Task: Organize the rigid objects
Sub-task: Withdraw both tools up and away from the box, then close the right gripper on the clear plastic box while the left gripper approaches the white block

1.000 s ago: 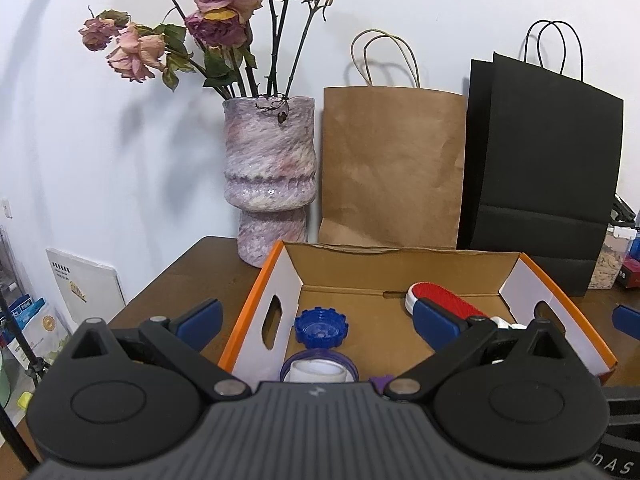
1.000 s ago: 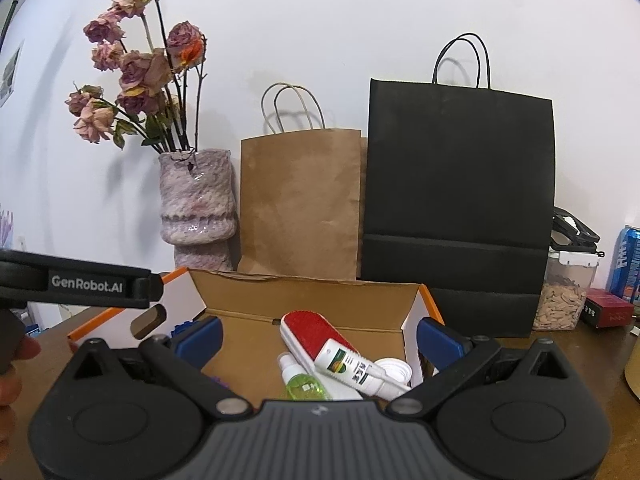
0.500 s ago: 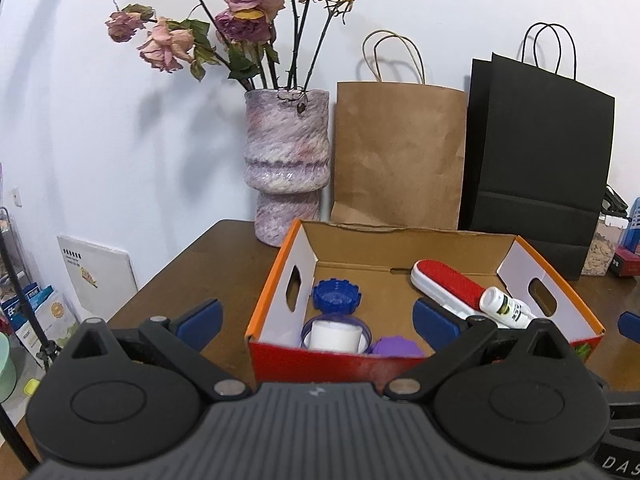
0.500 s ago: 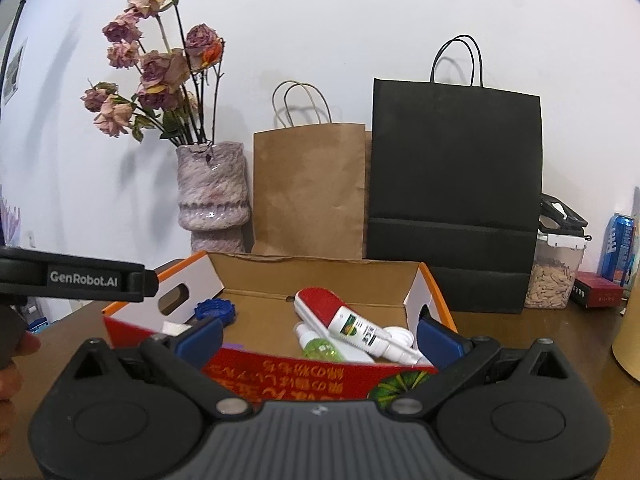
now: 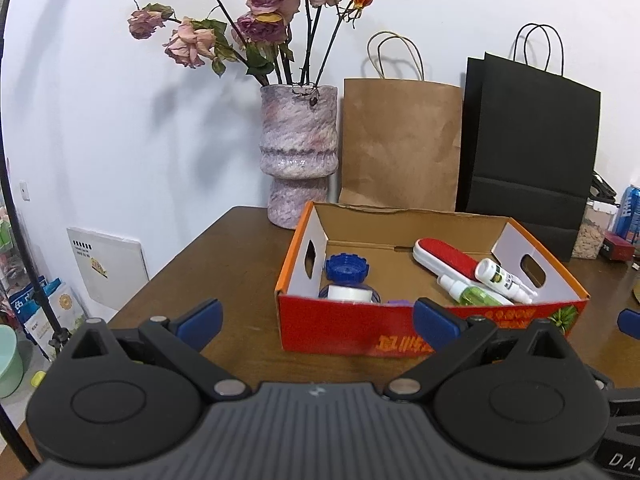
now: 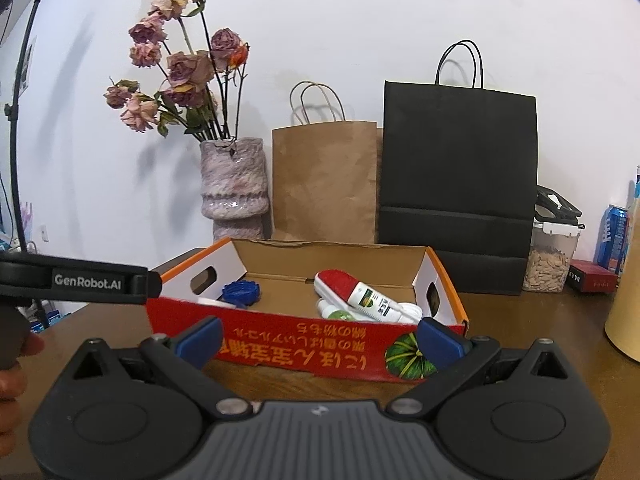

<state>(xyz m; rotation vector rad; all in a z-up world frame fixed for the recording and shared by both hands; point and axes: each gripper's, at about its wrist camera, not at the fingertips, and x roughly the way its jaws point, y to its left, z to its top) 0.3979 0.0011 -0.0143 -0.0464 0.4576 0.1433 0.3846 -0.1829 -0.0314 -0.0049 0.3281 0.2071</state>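
A red and orange cardboard box (image 5: pixel 356 328) (image 6: pixel 304 344) stands on the brown table. It holds a red lint brush (image 5: pixel 444 256) (image 6: pixel 336 282), a white tube (image 5: pixel 504 280) (image 6: pixel 374 300), a green spray bottle (image 5: pixel 472 294), a blue lid (image 5: pixel 346 268) (image 6: pixel 240 291) and a white-capped jar (image 5: pixel 346 294). My left gripper (image 5: pixel 318 324) is open and empty, in front of the box's left part. My right gripper (image 6: pixel 320 338) is open and empty, in front of the box's front wall.
Behind the box stand a mottled vase of dried roses (image 5: pixel 298 152) (image 6: pixel 234 192), a brown paper bag (image 5: pixel 400 144) (image 6: pixel 324 184) and a black paper bag (image 5: pixel 528 152) (image 6: pixel 456 204). A seed container (image 6: pixel 554 252) and blue can (image 6: pixel 612 236) sit at right. A hand (image 6: pixel 12 384) shows at left.
Both grippers have pulled back from over the box toward the table's near side; the box's red front wall has come into sight. Both stayed open and empty.
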